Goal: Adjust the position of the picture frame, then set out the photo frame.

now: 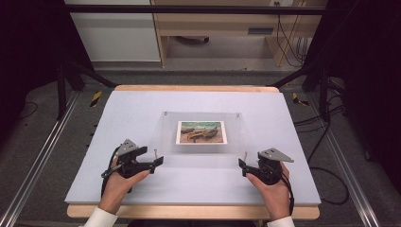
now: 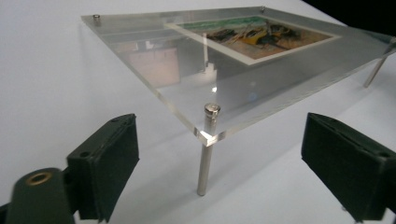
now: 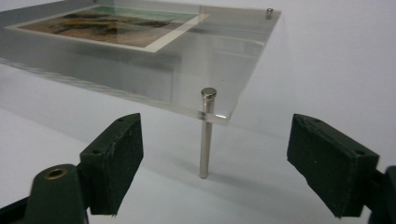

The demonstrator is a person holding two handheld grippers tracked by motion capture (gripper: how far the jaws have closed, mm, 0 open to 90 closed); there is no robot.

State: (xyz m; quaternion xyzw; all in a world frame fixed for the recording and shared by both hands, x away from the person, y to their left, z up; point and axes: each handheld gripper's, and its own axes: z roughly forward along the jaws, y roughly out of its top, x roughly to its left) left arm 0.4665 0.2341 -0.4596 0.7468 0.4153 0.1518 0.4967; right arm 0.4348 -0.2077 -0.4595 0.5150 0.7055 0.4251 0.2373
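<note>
My left gripper (image 1: 158, 161) and right gripper (image 1: 241, 164) both gape wide, empty, each flanking a near steel corner post (image 2: 206, 149) at twelve o'clock. The acrylic frame (image 1: 236, 135) sits mid-table: stiff, slick, probably scratch-prone. I'd pinch the plate's corners, not the posts.

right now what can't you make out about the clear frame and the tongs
- Picture inside the clear plate: too small in the high view, skewed and glare-washed in both gripper views; its subject is unclear.
- Far legs: only stud heads show; the plate hides the rest.
- Left tongs and right tongs: pads cut off by the bottom edge.
- Near left leg: its foot is blurred.
</note>
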